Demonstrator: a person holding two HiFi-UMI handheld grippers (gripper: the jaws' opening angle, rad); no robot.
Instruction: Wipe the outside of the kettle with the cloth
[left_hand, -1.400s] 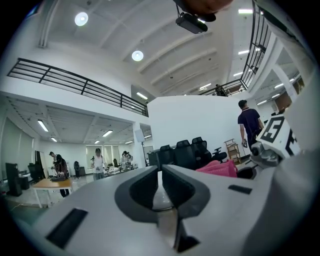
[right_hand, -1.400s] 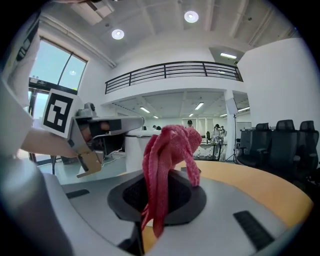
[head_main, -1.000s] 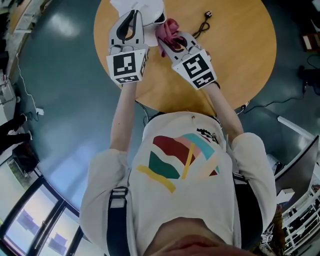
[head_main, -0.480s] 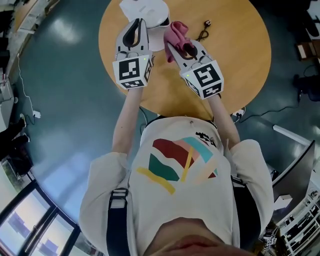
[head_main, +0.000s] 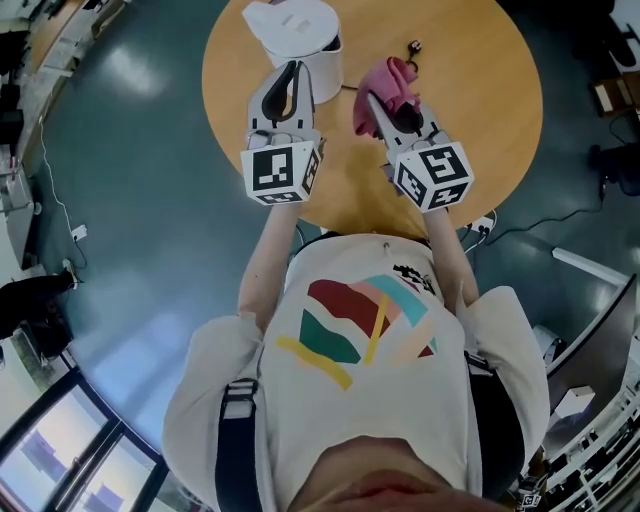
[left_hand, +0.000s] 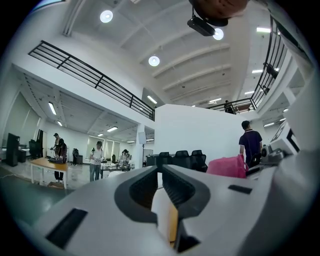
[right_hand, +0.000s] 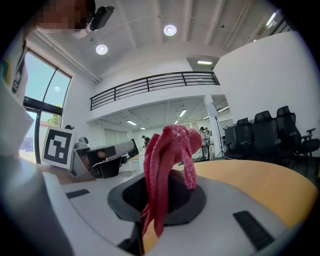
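The white kettle (head_main: 298, 32) stands at the far side of the round wooden table (head_main: 480, 130). My left gripper (head_main: 289, 78) points at its near side with the jaws shut and nothing between them; whether the tips touch the kettle I cannot tell. In the left gripper view the left gripper (left_hand: 160, 170) hides the kettle. Right of the kettle and apart from it, my right gripper (head_main: 388, 100) is shut on the pink cloth (head_main: 388, 80). The cloth (right_hand: 169, 150) sticks up in a bunch from the right gripper (right_hand: 159, 187).
A black cable with a plug (head_main: 411, 47) lies on the table behind the cloth. The table's near edge is under my wrists. Blue-grey floor (head_main: 130, 180) surrounds the table. Desks, chairs and people are far off in the hall.
The pink cloth was against the kettle's right side; it now sits clear to the right. Both grippers have shifted right in the picture, and the right one has rolled.
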